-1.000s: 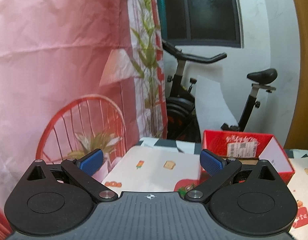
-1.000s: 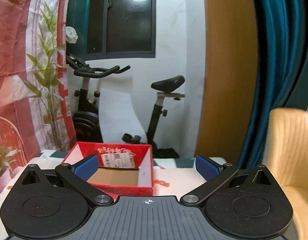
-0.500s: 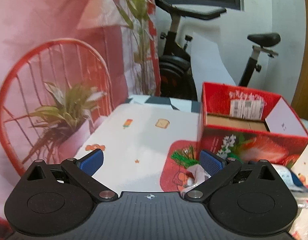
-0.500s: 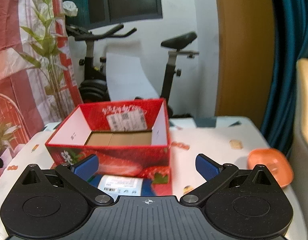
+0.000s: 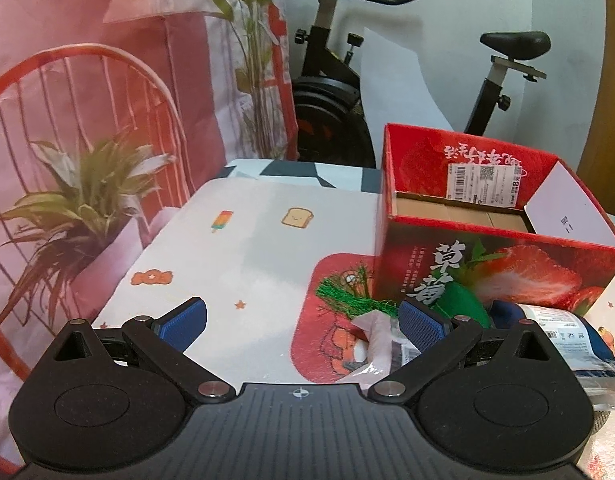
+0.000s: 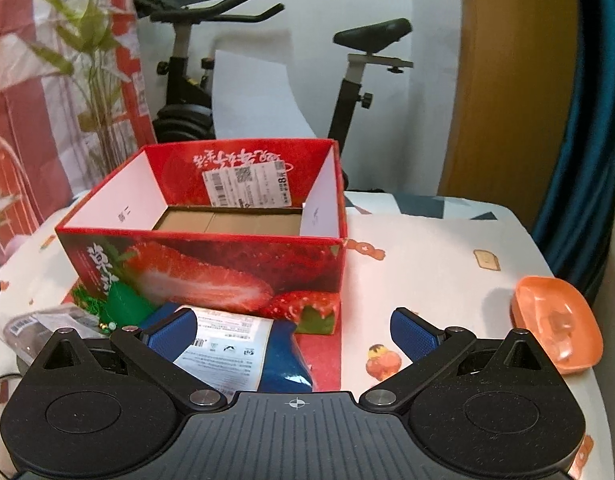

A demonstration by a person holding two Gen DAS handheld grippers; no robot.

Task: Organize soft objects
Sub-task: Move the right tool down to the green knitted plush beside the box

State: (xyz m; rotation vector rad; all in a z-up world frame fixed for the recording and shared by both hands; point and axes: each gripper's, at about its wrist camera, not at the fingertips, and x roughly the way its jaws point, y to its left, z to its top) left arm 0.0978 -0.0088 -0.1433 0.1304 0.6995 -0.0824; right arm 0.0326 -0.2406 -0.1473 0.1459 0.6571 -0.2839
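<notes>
A red strawberry-print box (image 5: 499,252) (image 6: 211,268) stands open and empty on the table. In front of it lie soft items: a green tasselled thing (image 5: 351,294) (image 6: 125,306), a blue packet with a white label (image 6: 243,344) (image 5: 563,328), and a clear-wrapped pack (image 5: 377,338) (image 6: 35,326). My left gripper (image 5: 303,324) is open, low over the table, left of the box, its right finger beside the green thing. My right gripper (image 6: 295,332) is open just above the blue packet, holding nothing.
An orange dish (image 6: 555,324) sits near the table's right edge. The patterned tablecloth (image 5: 247,248) shows left of the box. An exercise bike (image 6: 347,80) stands behind the table, a pink printed backdrop (image 5: 87,80) on the left, a blue curtain (image 6: 587,120) on the right.
Both grippers have tilted down and come nearer the table. The box and the soft items in front of it have come into view. Both stay open.
</notes>
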